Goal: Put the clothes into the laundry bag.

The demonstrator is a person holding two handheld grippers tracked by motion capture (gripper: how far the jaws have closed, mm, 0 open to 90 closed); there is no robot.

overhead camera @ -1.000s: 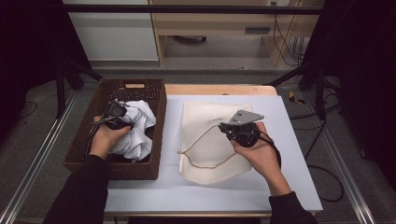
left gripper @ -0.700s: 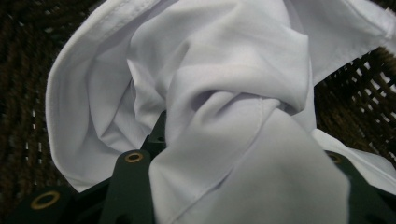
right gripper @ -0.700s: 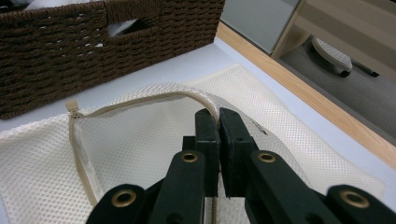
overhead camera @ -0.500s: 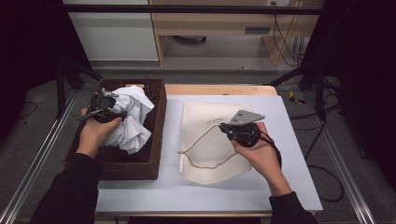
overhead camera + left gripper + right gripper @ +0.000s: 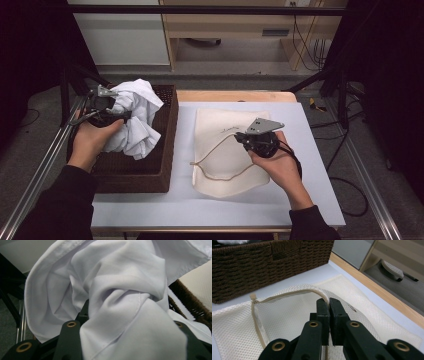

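Note:
A crumpled white cloth (image 5: pixel 136 120) hangs above the back of the brown wicker basket (image 5: pixel 166 165), and my left gripper (image 5: pixel 121 115) is shut on it. In the left gripper view the cloth (image 5: pixel 112 290) bulges between the two black jaws and hides most of them. A cream mesh bag (image 5: pixel 220 125) lies flat on the white table. My right gripper (image 5: pixel 240 136) is shut on the bag's raised zipper edge (image 5: pixel 294 293), which lifts the opening a little. The right gripper (image 5: pixel 329 302) points towards the basket's side (image 5: pixel 262 265).
The white tabletop (image 5: pixel 310 150) has a wooden strip (image 5: pixel 235 96) along its back edge. Metal rails (image 5: pixel 40 170) run down both sides of the table. The basket stands at the table's left edge, close beside the bag.
The left hand has lifted the white cloth up out of the basket and towards its back left corner. The right hand and the bag have stayed put.

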